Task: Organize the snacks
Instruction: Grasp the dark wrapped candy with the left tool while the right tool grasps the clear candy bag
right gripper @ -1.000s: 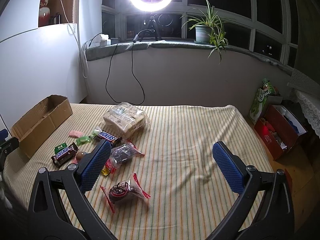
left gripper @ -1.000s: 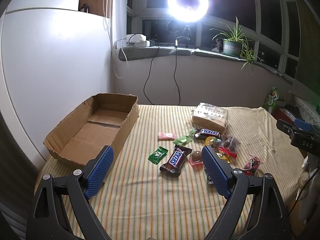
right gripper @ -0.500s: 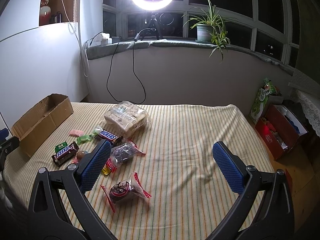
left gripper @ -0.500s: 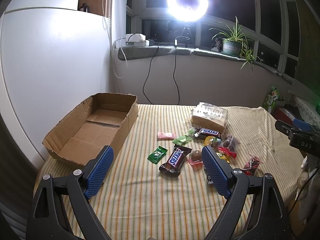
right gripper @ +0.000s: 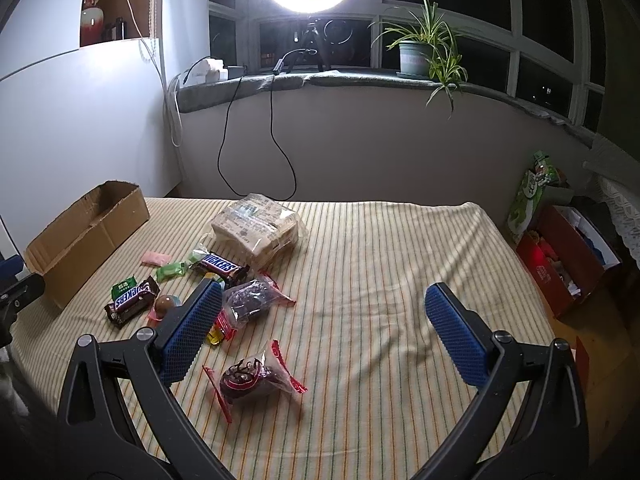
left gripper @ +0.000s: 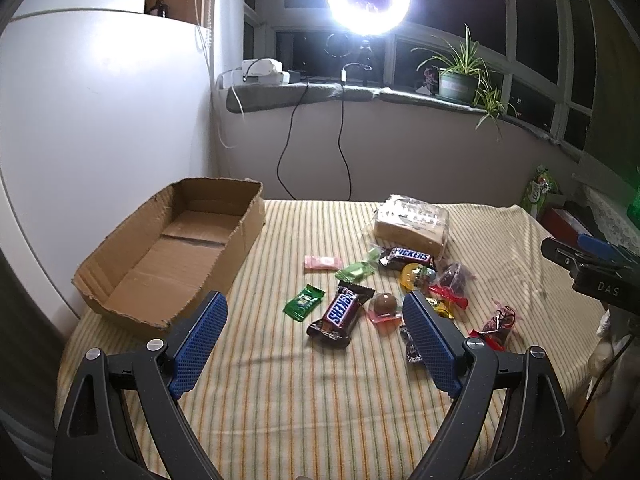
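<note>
**A:** What do you have on the left?

**B:** Your cardboard box (left gripper: 168, 256) sits at about ten o'clock on the striped desk (left gripper: 280, 392), open and with nothing in it. Your left gripper (left gripper: 314, 330) hangs above the cloth with its jaws spread wide and nothing between them.

**A:** And the snacks?

**B:** They lie scattered at twelve to two o'clock of that gripper, well apart from the box. Going rightward you meet a green candy packet (left gripper: 303, 302), a Snickers bar (left gripper: 340, 316) just beside it, then a round chocolate in a clear red cup (left gripper: 385, 309). Farther back lie a pink sweet (left gripper: 321, 263), a second Snickers (left gripper: 406, 258) and a wrapped bread loaf (left gripper: 412, 222).

**A:** The right side?

**B:** Your right gripper (right gripper: 320, 328) is also wide open and holds nothing. A dark pastry in a clear wrapper (right gripper: 248, 378) lies between its jaws, nearer the left finger, at roughly eleven o'clock. Another dark bagged snack (right gripper: 250, 300) rests just beyond that finger's tip. To the right of the desk, at three o'clock, stands a red box (right gripper: 560, 256) on the floor.
</note>
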Action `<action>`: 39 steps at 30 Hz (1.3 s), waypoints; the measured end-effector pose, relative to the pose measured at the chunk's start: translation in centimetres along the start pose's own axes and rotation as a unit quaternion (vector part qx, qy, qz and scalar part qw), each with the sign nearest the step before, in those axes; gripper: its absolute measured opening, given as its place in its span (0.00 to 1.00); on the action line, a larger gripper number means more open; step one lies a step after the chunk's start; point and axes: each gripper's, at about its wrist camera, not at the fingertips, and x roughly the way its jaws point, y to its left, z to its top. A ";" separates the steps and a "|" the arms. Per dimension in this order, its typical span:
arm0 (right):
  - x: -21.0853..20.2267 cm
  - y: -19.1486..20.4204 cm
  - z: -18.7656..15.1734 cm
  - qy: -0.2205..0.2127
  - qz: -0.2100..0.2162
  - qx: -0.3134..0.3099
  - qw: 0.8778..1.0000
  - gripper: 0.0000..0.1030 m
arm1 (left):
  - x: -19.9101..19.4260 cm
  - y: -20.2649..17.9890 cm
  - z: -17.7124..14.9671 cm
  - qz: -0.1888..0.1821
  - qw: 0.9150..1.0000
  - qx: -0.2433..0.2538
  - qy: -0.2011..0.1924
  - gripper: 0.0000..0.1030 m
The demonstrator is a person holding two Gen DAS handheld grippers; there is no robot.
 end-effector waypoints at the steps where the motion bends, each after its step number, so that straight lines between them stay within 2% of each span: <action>1: 0.1 0.0 -0.1 0.001 0.001 0.000 1.000 1.00 | 0.1 -0.1 -0.1 -0.002 1.000 0.000 0.002 0.86; 4: 0.3 0.0 -0.2 0.007 0.008 -0.001 1.000 1.00 | 0.6 -0.3 -0.4 -0.014 1.000 -0.001 0.013 0.84; 7: 0.8 -0.1 -0.8 0.021 0.024 0.001 0.999 0.91 | 1.1 -0.6 -0.9 -0.026 0.999 -0.001 0.025 0.81; 11: 1.5 -0.7 -2.2 0.048 0.054 0.012 0.997 0.89 | 1.8 -1.0 -1.5 -0.048 0.998 -0.003 0.044 0.76; 15: 2.4 -1.0 -3.6 0.081 0.081 0.018 0.993 0.75 | 3.0 -1.3 -2.2 -0.074 0.995 -0.011 0.068 0.69; 16: 2.7 -1.0 -4.0 0.089 0.089 0.022 0.992 0.75 | 3.2 -1.5 -2.4 -0.078 0.994 -0.011 0.072 0.68; 20: 3.5 -0.8 -5.0 0.115 0.120 0.035 0.985 0.74 | 4.3 -2.5 -3.1 -0.107 0.990 -0.009 0.096 0.62; 23: 4.0 0.0 -5.3 0.123 0.136 0.028 0.983 0.74 | 5.1 -3.2 -3.6 -0.122 0.986 -0.005 0.112 0.61; 27: 4.6 1.3 -5.5 0.131 0.139 0.003 0.982 0.74 | 6.2 -4.2 -3.8 -0.140 0.982 0.000 0.127 0.57; 29: 4.9 1.8 -5.5 0.132 0.137 -0.008 0.982 0.75 | 6.9 -4.7 -3.8 -0.144 0.981 0.004 0.133 0.55; 32: 5.4 2.2 -5.5 0.137 0.140 -0.021 0.980 0.88 | 8.0 -5.3 -4.0 -0.148 0.979 0.010 0.142 0.51; 39: 6.1 3.0 -5.8 0.144 0.137 -0.049 0.979 0.88 | 9.3 -6.1 -4.1 -0.140 0.979 0.027 0.146 0.49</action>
